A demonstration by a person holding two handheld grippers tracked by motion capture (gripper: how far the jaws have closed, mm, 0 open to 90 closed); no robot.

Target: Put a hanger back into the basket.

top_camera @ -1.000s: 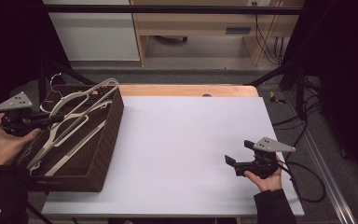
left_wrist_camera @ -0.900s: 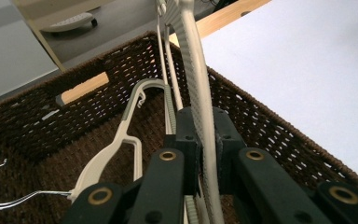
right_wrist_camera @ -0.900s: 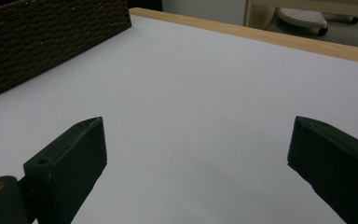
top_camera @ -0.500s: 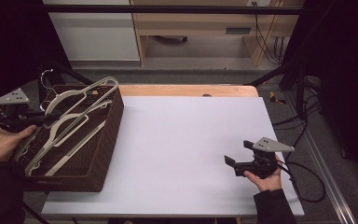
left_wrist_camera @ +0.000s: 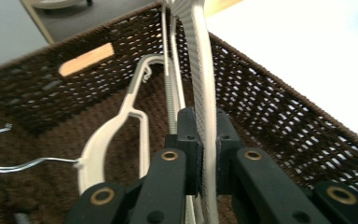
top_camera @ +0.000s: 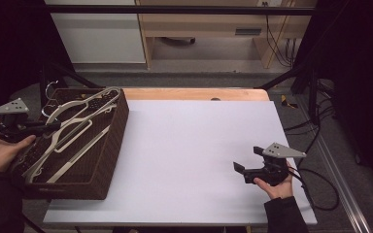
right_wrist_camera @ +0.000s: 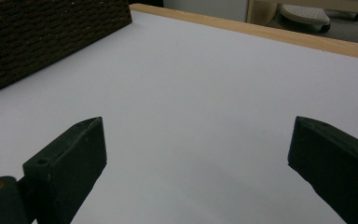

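A dark brown woven basket stands at the table's left edge with several cream hangers lying across it. My left gripper reaches in over the basket's left rim. In the left gripper view its jaws are shut on the ribbed bar of one cream hanger, which runs up toward the far rim. Another cream hanger lies on the basket floor. My right gripper rests low near the table's front right, open, with only bare table between its fingers.
The white table top stretches between basket and right gripper, with a wooden strip along its far edge. A metal hanger hook pokes out at the basket's left. A cable trails off the right gripper. Furniture stands beyond the table.
The left gripper has shifted slightly to the left with the hanger still in its grip. The right gripper has kept still.
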